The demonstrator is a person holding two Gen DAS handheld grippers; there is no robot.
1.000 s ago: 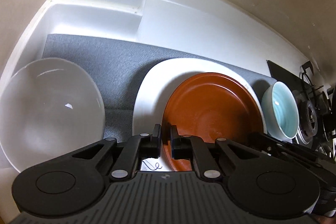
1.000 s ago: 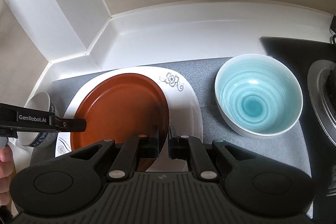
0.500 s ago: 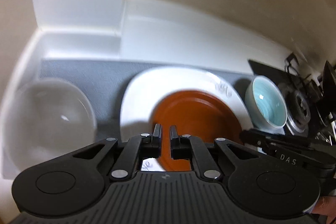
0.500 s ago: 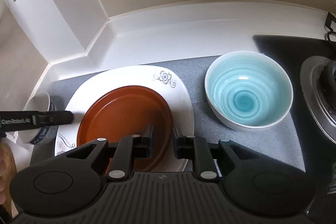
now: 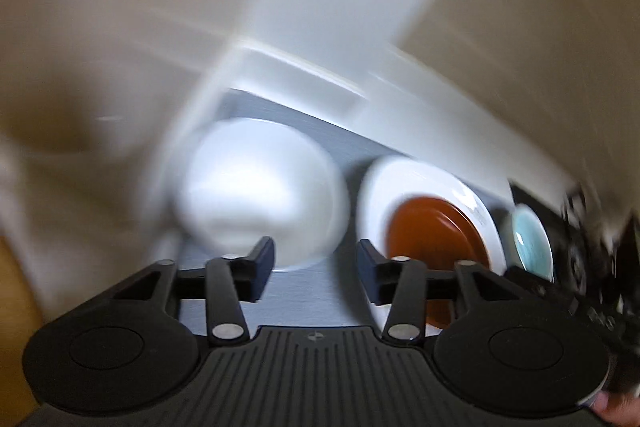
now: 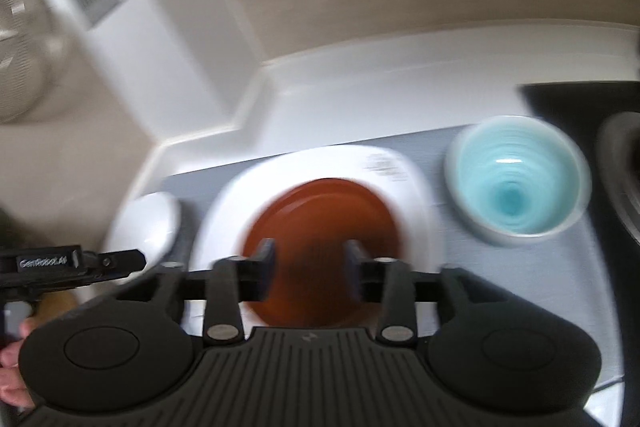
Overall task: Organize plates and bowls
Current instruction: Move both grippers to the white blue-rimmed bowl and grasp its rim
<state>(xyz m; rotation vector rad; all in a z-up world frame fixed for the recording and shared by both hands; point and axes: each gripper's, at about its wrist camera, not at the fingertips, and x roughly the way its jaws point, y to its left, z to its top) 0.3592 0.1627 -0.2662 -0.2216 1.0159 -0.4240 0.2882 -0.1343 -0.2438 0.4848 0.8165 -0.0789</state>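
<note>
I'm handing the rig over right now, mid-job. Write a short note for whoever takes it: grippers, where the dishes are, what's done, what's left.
Left gripper: jaws opening, nothing between them, above the mat near the white bowl.
Right gripper: jaws opening, nothing between them, over the brown plate.
Dishes: brown plate lies on the white plate, middle of the grey mat; white bowl to its left, blue bowl to its right, both standing apart.
Done: plates stacked.
Left: probably the two bowls. Both views are blurred; check before gripping.
</note>
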